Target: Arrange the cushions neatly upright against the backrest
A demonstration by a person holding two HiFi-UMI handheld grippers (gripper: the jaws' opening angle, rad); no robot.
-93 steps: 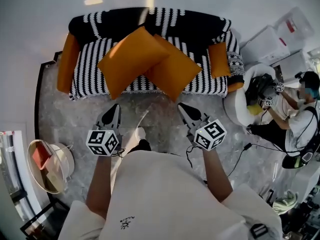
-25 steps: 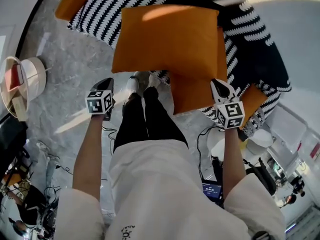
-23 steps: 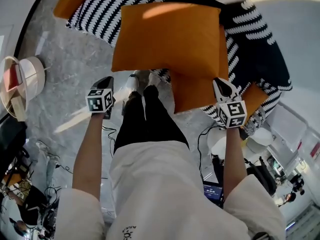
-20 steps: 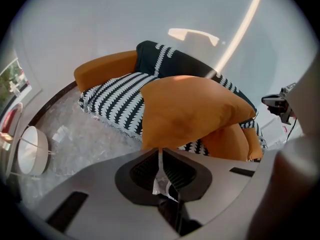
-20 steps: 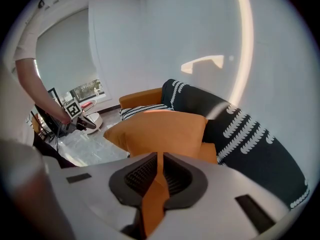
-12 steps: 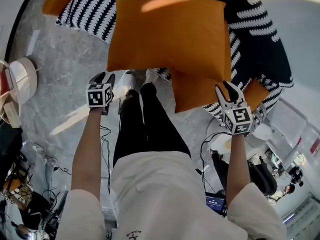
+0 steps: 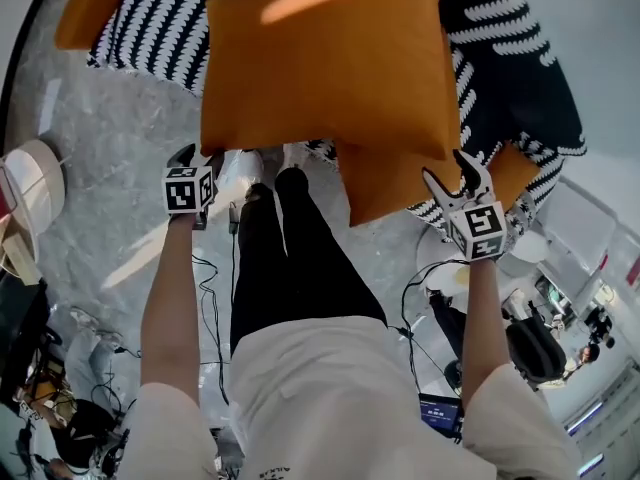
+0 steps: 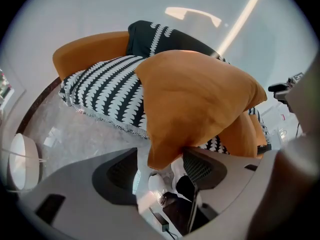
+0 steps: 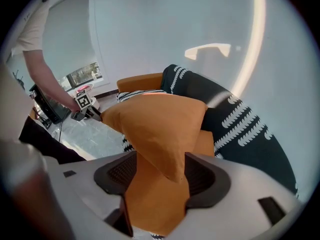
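A large orange cushion hangs flat over the black-and-white striped sofa. My left gripper is at its near left corner and my right gripper at its near right corner. Both sets of jaws are opening. In the left gripper view the cushion has its corner loose between the spread jaws of the left gripper. The right gripper likewise stands wide around the cushion's other corner. A second orange cushion lies underneath, on the seat's front edge.
The sofa has orange armrests. My black-trousered legs and white shoes stand right in front of the seat. A round white side table is at the left, cables trail over the marble floor, and a laptop sits at lower right.
Both grippers, shut on the big cushion's near corners a second ago, have spread their jaws. The cushion and both hands have shifted slightly farther over the sofa.
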